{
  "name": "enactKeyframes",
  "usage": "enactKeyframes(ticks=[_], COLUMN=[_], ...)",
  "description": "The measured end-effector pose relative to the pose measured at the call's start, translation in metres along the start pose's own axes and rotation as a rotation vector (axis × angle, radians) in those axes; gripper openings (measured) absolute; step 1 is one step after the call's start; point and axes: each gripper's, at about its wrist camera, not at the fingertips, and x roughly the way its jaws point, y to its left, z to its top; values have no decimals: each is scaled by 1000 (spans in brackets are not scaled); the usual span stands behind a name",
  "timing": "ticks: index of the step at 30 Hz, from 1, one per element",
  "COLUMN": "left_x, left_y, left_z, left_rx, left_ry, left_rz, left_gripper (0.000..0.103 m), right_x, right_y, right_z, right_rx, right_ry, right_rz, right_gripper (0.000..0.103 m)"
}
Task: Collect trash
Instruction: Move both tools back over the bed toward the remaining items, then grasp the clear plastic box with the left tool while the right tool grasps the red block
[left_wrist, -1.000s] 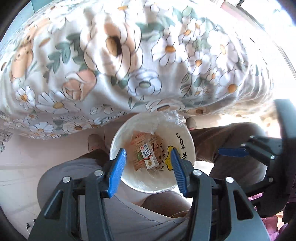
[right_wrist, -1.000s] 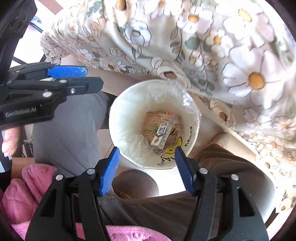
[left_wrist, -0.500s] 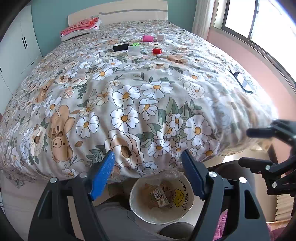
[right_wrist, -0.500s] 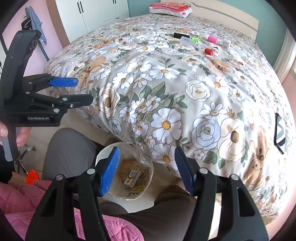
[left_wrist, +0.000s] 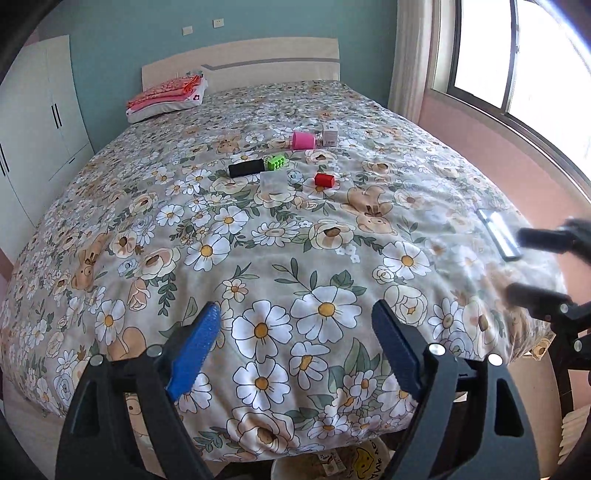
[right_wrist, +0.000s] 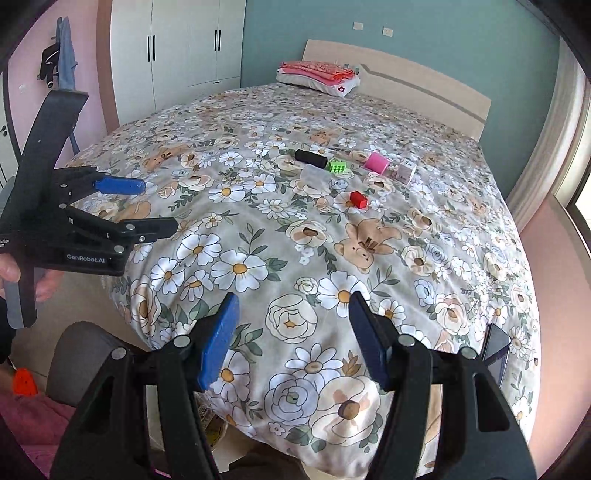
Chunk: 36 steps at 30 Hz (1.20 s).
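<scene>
The left gripper (right_wrist: 153, 208) carries "GenRobot.AI" in white on its black body (seen from the right wrist view). Print on the bin (left_wrist: 364, 463) below the bed is too cut off to read.

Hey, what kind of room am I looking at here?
A bedroom, most likely: a large bed with a floral cover, a headboard with folded bedding by it, and white wardrobes along the wall.

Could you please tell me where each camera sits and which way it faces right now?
Left wrist: on the left gripper, at the bed's foot, facing the headboard; the right gripper shows at right.
Right wrist: on the right gripper, same direction; the left gripper shows at left.
Shared: floral bedspread, red block.
</scene>
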Motion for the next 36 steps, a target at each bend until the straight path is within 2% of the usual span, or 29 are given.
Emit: enactKeyframes(ticks=[8, 14, 17, 19, 24, 29, 32, 36], left_x=[84, 156, 194, 220, 274, 312, 332, 351], left_y=[12, 31, 40, 48, 57, 52, 51, 55], left_z=[57, 97, 114, 123, 138, 148, 155, 160], left_rx=[-48, -115, -131, -150, -197, -188, -195, -210], left_ry=[34, 47, 58, 70, 80, 90, 93, 91], left_rz=[6, 19, 30, 35, 37, 41, 23, 42], left_gripper=[86, 86, 86, 86, 86, 86, 86, 86], right_x=[74, 156, 201, 232, 299, 352, 377, 397], right_y=[-63, -101, -117, -126, -139, -144, -144, -145], right_z=[43, 69, 81, 90, 107, 120, 127, 141], right_rx=[34, 36, 22, 8, -21, -54, -66, -60], right_ry=[13, 58, 89, 109, 156, 184, 192, 168], right_rz=[-1, 26, -7, 0, 9, 48, 80, 104], right_gripper=[63, 63, 63, 63, 63, 63, 63, 63])
